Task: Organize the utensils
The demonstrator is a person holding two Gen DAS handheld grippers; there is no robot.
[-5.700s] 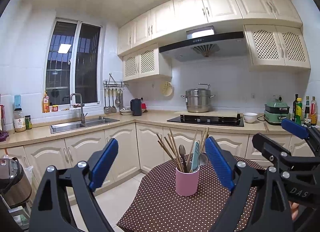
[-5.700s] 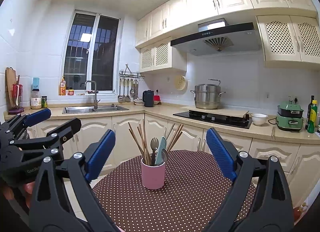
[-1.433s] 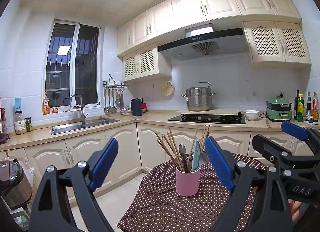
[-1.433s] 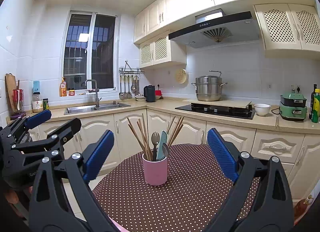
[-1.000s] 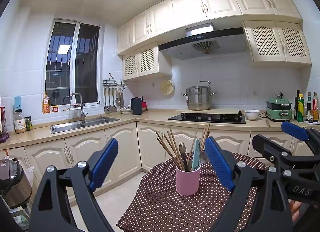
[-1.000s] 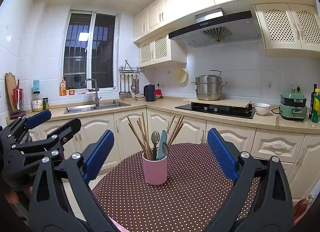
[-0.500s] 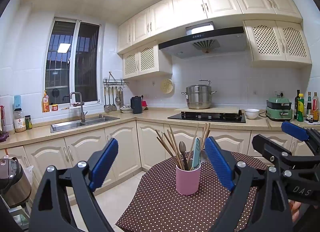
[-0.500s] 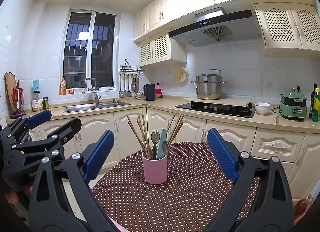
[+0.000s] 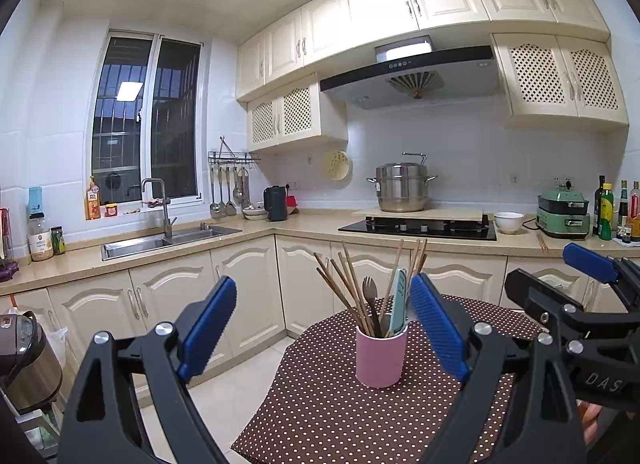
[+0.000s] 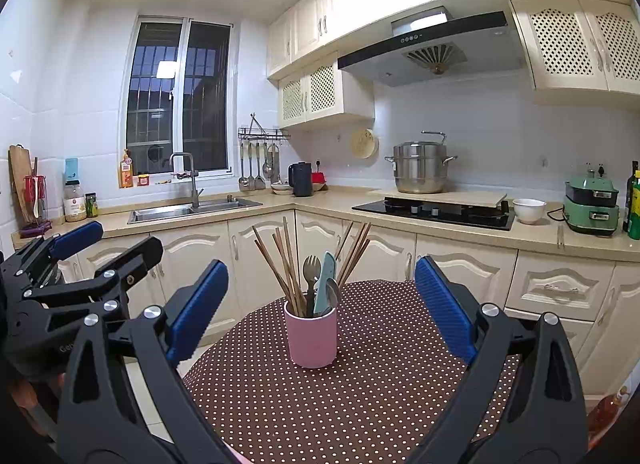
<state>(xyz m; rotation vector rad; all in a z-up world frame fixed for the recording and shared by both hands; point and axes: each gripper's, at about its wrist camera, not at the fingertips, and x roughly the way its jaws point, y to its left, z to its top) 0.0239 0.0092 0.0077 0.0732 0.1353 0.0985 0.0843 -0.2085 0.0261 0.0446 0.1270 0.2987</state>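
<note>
Pink cup (image 10: 311,338) upright on desk (image 10: 360,404), ahead between fingers of right gripper (image 10: 320,312); chopsticks (image 10: 280,264), fork, spoon standing inside. Left gripper (image 9: 324,328) likewise spread wide, empty. Fits both utensils gathered already and sorting yet ahead; step unclear.

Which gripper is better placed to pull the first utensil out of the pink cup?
Probably right. In its own view the pink cup sits centred between the open right gripper. The open left gripper has the cup off toward one finger.
</note>
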